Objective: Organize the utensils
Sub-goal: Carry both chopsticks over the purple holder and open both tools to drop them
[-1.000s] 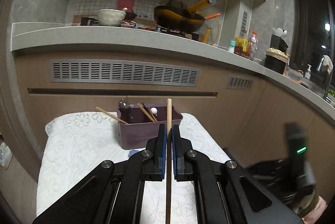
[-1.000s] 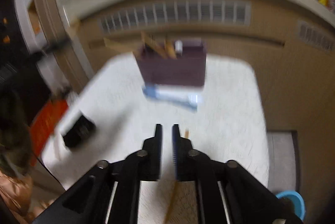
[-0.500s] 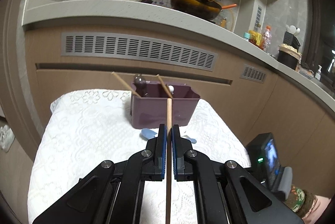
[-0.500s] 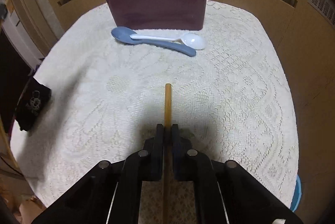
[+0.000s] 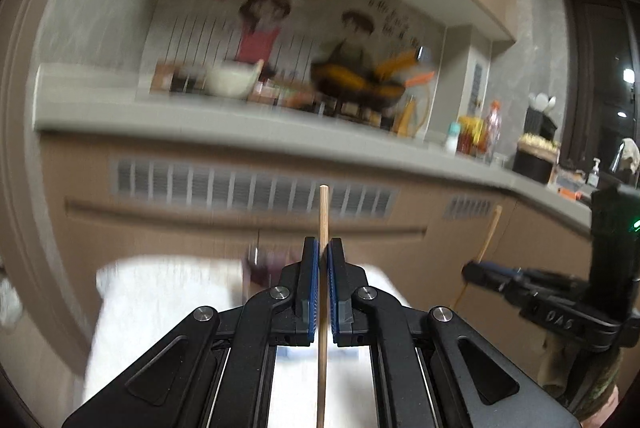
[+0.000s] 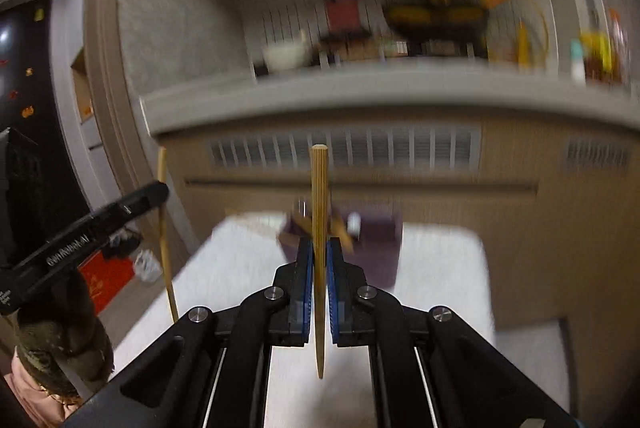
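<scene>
Above a small table draped in white lace cloth (image 6: 440,268), two black two-finger grippers each clamp a slender wooden chopstick. At the left gripper (image 5: 323,260), blue-lined jaws are pressed together on a pale chopstick (image 5: 323,212) whose blunt end points forward toward the brown cabinet's vent grille (image 5: 256,190). At the right gripper (image 6: 319,260), jaws pinch a thicker-looking grained chopstick (image 6: 319,196) the same way, its tapered tip trailing back over the cloth. Beyond both tools, blurred, a dark purple plastic utensil box (image 6: 376,236) sits at the table's far edge, other utensils poking from it.
</scene>
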Motion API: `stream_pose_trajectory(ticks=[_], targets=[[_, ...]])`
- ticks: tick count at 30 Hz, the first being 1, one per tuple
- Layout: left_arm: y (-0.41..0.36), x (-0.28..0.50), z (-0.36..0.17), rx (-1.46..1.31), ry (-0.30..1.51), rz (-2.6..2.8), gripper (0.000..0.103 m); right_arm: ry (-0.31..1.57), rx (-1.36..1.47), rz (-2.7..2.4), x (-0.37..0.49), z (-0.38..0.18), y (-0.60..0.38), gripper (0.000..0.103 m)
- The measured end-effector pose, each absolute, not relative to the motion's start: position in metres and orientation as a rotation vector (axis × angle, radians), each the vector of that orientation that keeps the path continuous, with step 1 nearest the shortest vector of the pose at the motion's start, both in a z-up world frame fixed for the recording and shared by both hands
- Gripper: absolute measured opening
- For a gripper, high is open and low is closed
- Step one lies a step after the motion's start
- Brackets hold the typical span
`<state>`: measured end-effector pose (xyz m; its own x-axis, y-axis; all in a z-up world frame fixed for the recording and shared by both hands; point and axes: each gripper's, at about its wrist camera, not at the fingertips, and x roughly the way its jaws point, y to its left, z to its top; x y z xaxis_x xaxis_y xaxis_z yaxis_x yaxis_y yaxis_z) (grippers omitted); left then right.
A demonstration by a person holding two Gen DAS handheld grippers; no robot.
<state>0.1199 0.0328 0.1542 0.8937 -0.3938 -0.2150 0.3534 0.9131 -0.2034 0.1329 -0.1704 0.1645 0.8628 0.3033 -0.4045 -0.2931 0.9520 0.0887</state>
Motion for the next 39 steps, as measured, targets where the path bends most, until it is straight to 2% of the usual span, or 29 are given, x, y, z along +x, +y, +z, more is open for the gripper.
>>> stream_pose_trajectory(ticks=[6,12,16,22,30,33,39], targets=[[0.021,0.159,0.229,-0.104,0.047,-0.335,0.005,0.23,-0.085,0.269,0.173,0.243,-0.151,0.007],[-0.001,0.225,0.244,-0.085,0.032,-0.355,0.005,0.211,-0.096,0.233,0.227,0.257,-0.155,0.007],[-0.014,0.273,0.222,-0.091,0.094,-0.358,0.005,0.261,-0.089,0.219,0.266,0.231,-0.161,0.007],[-0.028,0.332,0.153,-0.071,0.229,-0.332,0.005,0.418,-0.075,0.211,0.315,0.158,-0.17,0.007],[-0.025,0.387,0.062,-0.128,0.555,-0.341,0.01,0.7,-0.004,0.288,0.354,0.06,-0.17,0.01],[-0.017,0.388,0.053,-0.161,0.596,-0.335,0.013,0.751,-0.02,0.293,0.355,0.043,-0.168,0.01],[0.0,0.363,0.073,-0.161,0.506,-0.318,0.016,0.756,-0.048,0.281,0.334,0.041,-0.171,0.018]])
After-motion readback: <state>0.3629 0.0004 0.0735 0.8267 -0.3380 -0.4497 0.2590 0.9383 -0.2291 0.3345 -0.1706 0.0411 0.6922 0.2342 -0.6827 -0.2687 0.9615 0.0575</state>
